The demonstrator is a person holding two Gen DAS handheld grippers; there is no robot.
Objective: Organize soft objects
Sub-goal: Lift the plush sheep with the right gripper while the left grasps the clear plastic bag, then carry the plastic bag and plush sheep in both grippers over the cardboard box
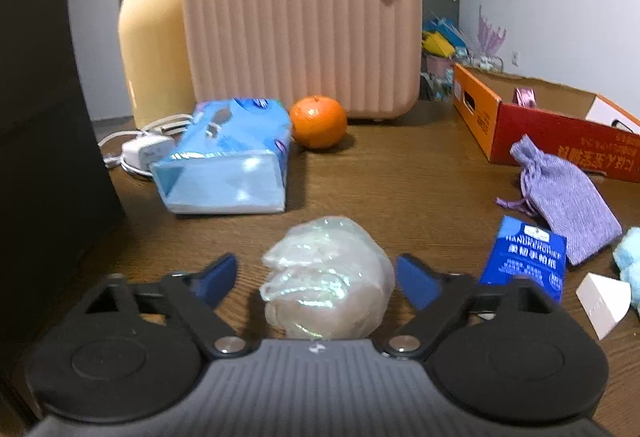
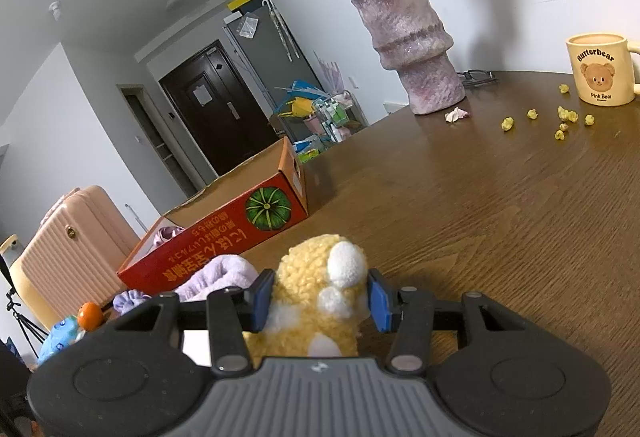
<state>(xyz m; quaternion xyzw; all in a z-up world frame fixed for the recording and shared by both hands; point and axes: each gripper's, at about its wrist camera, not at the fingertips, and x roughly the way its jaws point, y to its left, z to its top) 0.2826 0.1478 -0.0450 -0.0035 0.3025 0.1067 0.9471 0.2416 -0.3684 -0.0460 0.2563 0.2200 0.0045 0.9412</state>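
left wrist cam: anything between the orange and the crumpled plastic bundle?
Nothing: bare wooden table between the orange and the crumpled plastic bundle, seen in the left wrist view.

Left tool (image 1: 316,277) agape, right tool (image 2: 320,301) clamped

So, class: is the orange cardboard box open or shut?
Open: the orange cardboard box has no lid, and its brown interior shows.

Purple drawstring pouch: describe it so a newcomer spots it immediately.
Find the orange-red cardboard box at the table's right side. Just before it lies the purple drawstring pouch, beside a blue tissue packet. It alone is woven lilac cloth, neck cinched by cord.
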